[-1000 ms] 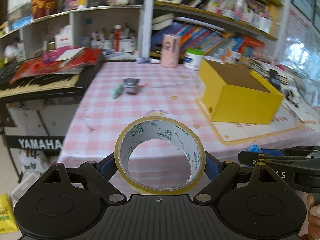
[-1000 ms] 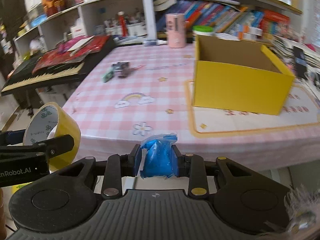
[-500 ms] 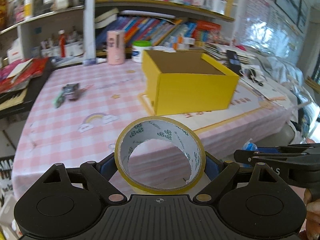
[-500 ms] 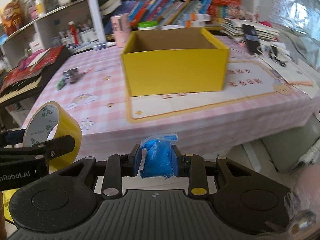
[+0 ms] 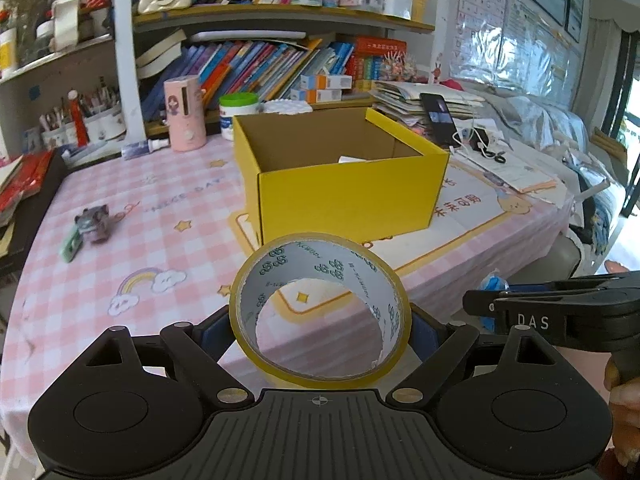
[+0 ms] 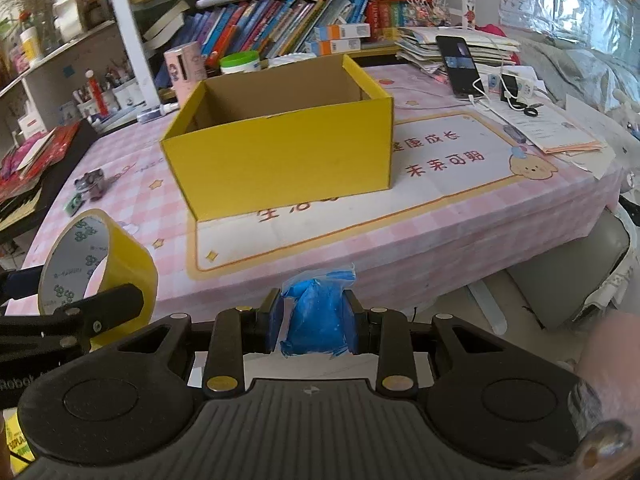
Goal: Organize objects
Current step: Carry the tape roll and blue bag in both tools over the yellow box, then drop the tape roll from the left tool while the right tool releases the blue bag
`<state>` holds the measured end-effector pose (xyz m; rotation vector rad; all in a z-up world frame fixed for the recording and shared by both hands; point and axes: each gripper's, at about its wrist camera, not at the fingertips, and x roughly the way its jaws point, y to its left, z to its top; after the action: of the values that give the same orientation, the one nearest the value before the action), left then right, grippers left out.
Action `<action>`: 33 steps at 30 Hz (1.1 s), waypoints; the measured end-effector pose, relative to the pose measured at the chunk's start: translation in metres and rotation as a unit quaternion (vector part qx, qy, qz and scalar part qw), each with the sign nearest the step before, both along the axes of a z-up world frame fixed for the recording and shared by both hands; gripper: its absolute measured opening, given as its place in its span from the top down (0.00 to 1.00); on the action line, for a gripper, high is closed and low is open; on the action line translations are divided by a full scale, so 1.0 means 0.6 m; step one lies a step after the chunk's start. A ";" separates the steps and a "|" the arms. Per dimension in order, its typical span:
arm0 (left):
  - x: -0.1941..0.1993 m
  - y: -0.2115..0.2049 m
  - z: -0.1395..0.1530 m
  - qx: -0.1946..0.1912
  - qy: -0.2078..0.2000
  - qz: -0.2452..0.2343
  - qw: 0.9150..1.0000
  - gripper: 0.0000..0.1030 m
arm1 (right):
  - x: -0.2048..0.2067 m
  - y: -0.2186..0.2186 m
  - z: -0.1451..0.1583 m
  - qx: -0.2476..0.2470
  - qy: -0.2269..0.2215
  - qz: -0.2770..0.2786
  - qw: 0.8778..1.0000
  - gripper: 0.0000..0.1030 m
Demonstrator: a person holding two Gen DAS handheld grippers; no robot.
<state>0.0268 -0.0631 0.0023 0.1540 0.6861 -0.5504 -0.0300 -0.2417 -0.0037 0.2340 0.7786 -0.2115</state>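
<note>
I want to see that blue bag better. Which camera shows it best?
The right wrist view: the blue bag sits big and centred in the right gripper. The left wrist view catches only a small blue bit beyond that gripper.

Your right gripper (image 6: 312, 322) is clamping a blue packet (image 6: 316, 316) before the table (image 6: 440, 224), facing the open yellow box (image 6: 280, 160), while your left gripper (image 6: 96, 312) is gripping the tape roll (image 6: 96, 260).

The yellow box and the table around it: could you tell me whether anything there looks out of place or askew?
The yellow box sits upright and open. Left of it, a small toy and a green item lie loose on the pink tablecloth, apart from everything else. Nothing looks spilled or damaged.
</note>
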 end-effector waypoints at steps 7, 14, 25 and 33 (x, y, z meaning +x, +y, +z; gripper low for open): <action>0.026 -0.020 0.007 -0.002 -0.014 -0.001 1.000 0.14 | 0.034 -0.022 0.000 0.000 0.003 0.003 1.000 0.72; 0.055 -0.045 0.026 -0.011 -0.039 -0.004 0.999 0.14 | 0.079 -0.044 0.005 -0.004 -0.003 0.013 1.000 0.72; 0.133 -0.118 0.073 -0.012 -0.095 0.005 0.995 0.14 | 0.157 -0.109 0.074 -0.046 -0.097 0.039 0.993 0.72; 0.206 -0.176 0.066 0.018 -0.103 0.021 0.994 0.14 | 0.253 -0.163 0.100 -0.046 -0.119 0.061 0.990 0.72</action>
<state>0.1507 -0.1687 0.0420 0.2261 0.4972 -0.4735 0.1220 -0.3392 0.0563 0.1214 0.5430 -0.1010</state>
